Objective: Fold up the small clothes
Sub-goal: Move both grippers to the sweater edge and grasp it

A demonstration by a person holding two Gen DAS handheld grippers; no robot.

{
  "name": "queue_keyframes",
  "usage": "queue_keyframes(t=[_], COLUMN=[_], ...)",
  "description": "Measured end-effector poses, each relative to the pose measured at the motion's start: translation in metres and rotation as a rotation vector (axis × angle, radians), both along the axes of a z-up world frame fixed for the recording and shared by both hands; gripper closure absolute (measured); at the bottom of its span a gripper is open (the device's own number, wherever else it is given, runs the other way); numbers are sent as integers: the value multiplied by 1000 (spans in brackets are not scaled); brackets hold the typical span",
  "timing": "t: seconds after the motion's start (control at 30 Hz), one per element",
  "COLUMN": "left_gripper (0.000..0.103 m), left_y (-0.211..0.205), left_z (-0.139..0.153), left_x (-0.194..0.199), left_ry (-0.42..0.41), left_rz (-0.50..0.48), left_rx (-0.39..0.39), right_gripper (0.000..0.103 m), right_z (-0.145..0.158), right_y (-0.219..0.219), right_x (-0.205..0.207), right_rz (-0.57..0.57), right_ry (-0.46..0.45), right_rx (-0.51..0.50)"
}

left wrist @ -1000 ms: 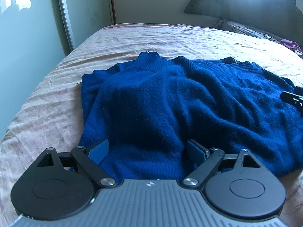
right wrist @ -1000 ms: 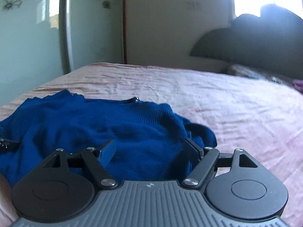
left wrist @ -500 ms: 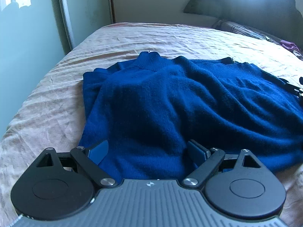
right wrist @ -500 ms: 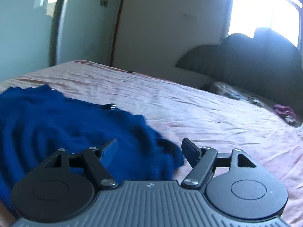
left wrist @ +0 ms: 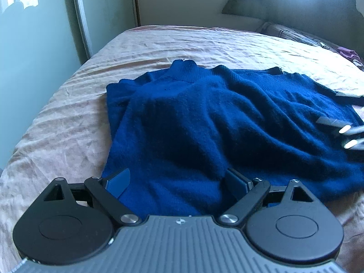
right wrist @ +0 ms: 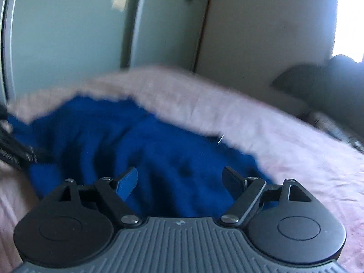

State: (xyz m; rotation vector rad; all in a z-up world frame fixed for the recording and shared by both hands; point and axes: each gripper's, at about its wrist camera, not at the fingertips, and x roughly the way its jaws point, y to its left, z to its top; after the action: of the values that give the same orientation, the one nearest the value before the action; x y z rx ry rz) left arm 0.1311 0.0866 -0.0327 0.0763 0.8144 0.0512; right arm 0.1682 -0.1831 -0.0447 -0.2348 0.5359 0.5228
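A dark blue knit sweater (left wrist: 204, 122) lies rumpled on the pink bedsheet (left wrist: 68, 136), with its collar at the far side. My left gripper (left wrist: 177, 182) hovers open at the sweater's near hem; fabric lies between its fingers and the pads do not press on it. In the blurred right wrist view my right gripper (right wrist: 179, 180) stands over the sweater (right wrist: 136, 150), and its jaws are opening with nothing clamped. Its blurred fingers (left wrist: 341, 127) show at the right edge of the left wrist view, above the sweater's right side. The left gripper (right wrist: 13, 150) is a dark smear at the left edge of the right wrist view.
Mirrored wardrobe doors (left wrist: 41, 45) stand along the bed's left edge. A dark headboard (left wrist: 295, 6) and a patterned pillow (left wrist: 291, 31) are at the far right, with a purple cloth (left wrist: 348, 52) beside them. Bare sheet surrounds the sweater.
The right gripper has swung back left and rolled, from the bare sheet to over the sweater. Its fingers now reach further in at the right edge of the left wrist view. The left gripper has kept still.
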Motion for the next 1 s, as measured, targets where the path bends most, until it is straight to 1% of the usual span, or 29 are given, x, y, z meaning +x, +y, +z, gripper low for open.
queue_keyframes(t=[0.07, 0.1, 0.23, 0.37, 0.47, 0.57, 0.67, 0.87, 0.93, 1.0], left_gripper=[11, 11, 11, 11, 8, 7, 7, 7, 7, 7], left_y=[0, 0, 3, 15, 38, 68, 95, 124, 131, 137], left_z=[1, 2, 6, 17, 27, 35, 36, 21, 15, 8], left_x=[-2, -3, 1, 6, 12, 25, 40, 71, 79, 87], left_ry=[-3, -5, -10, -39, -72, -70, -45, 30, 47, 73], left_rz=[0, 0, 17, 44, 90, 141, 148, 134, 137, 124], left_rx=[2, 2, -2, -4, -24, -84, -169, -303, -362, -437], right_gripper=[22, 22, 21, 21, 21, 21, 21, 22, 22, 22], right_z=[-10, -9, 11, 23, 24, 20, 11, 0, -5, -11], right_y=[9, 10, 18, 40, 57, 80, 102, 131, 142, 150], right_x=[6, 4, -12, -30, -47, -71, -92, -107, -111, -114], right_rz=[-25, -35, 8, 78, 141, 220, 265, 328, 334, 320], right_ry=[54, 51, 12, -57, -97, -157, -198, -184, -202, -235], right_rx=[-47, -39, 40, 22, -17, -93, -161, -174, -201, -216])
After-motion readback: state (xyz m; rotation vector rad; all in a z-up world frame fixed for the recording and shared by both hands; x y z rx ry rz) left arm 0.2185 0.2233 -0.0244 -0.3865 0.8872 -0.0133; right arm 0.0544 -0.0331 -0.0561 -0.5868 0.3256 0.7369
